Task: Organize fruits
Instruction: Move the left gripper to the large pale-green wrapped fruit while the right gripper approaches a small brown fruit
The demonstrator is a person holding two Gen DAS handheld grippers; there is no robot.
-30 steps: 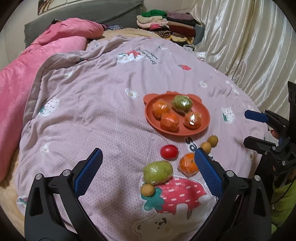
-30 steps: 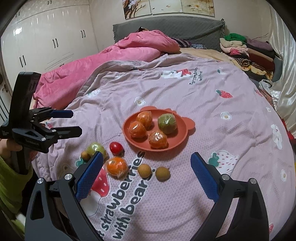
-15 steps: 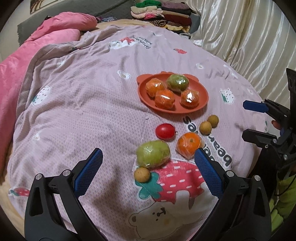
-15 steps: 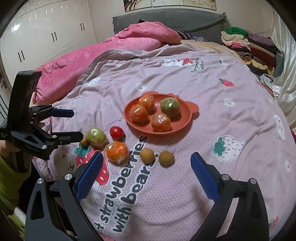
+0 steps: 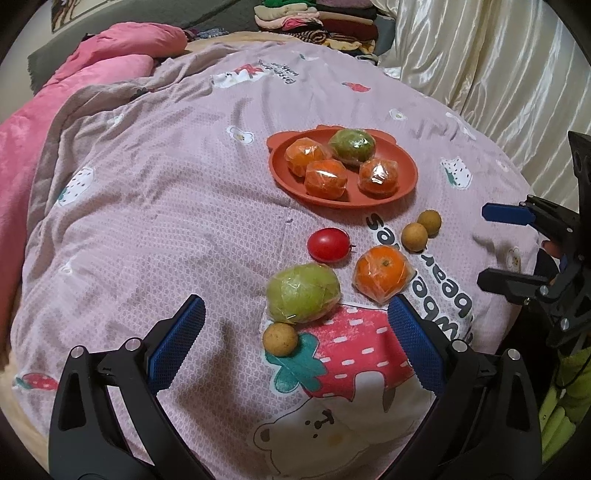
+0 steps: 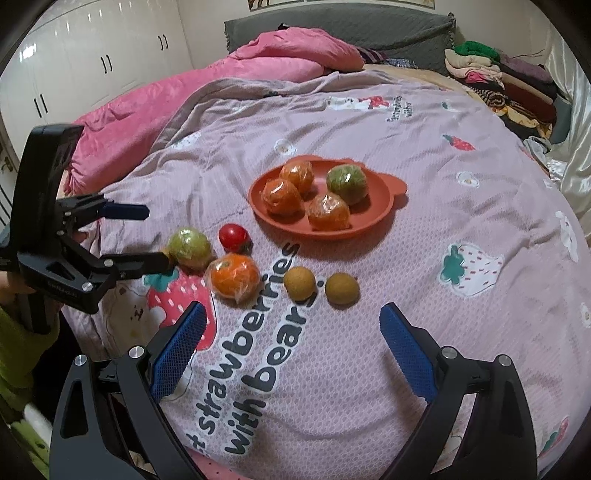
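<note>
A bed is covered by a lilac quilt printed with strawberries and bears. A pink duvet is bunched at 11 o'clock, a grey headboard at 12. White wardrobe doors are lit at 10; folded clothes and cream curtains are seen at 2.

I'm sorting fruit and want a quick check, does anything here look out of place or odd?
Nothing is spilled or damaged. Six fruits lie loose on the lilac printed quilt beside the round orange plate: a plastic-wrapped green fruit, a wrapped orange, a red tomato and three small brown fruits, one at.
</note>
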